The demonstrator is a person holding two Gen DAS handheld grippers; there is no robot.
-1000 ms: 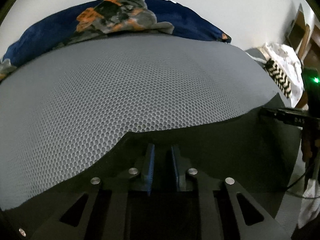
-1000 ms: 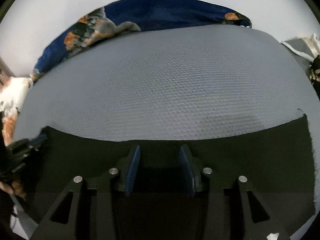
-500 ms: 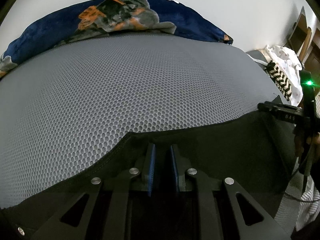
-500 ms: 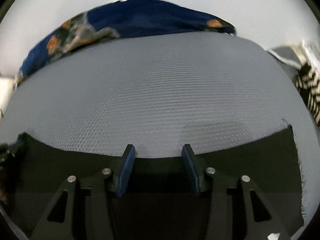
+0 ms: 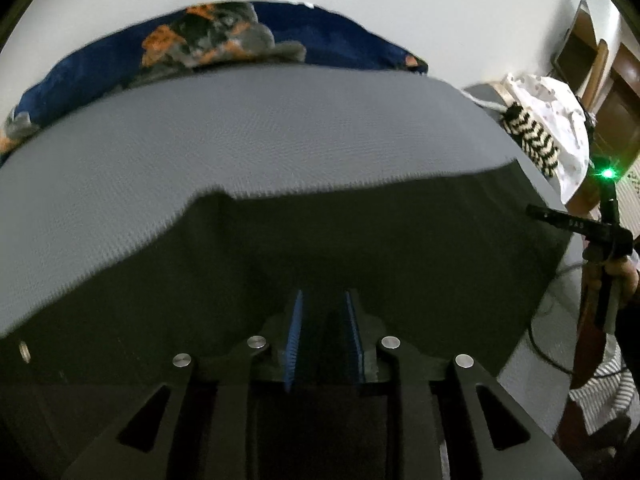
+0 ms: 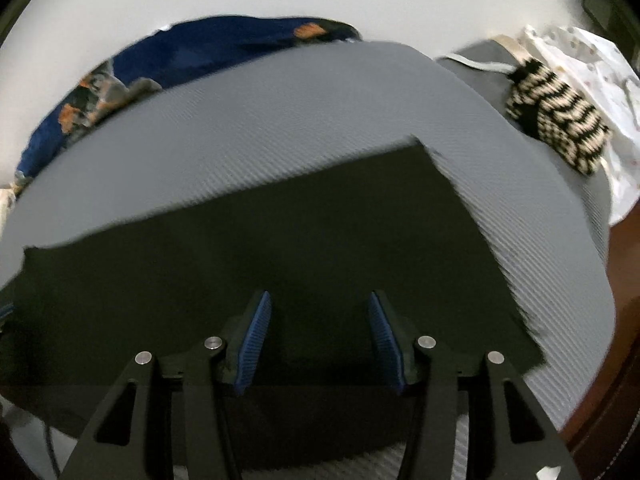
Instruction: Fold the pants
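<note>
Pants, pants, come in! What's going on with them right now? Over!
Both jaws opening, nothing clamped. Dark pants flat on grey mattress. Nothing in the way.

Tiny white print on right claw, unreadable.
</note>
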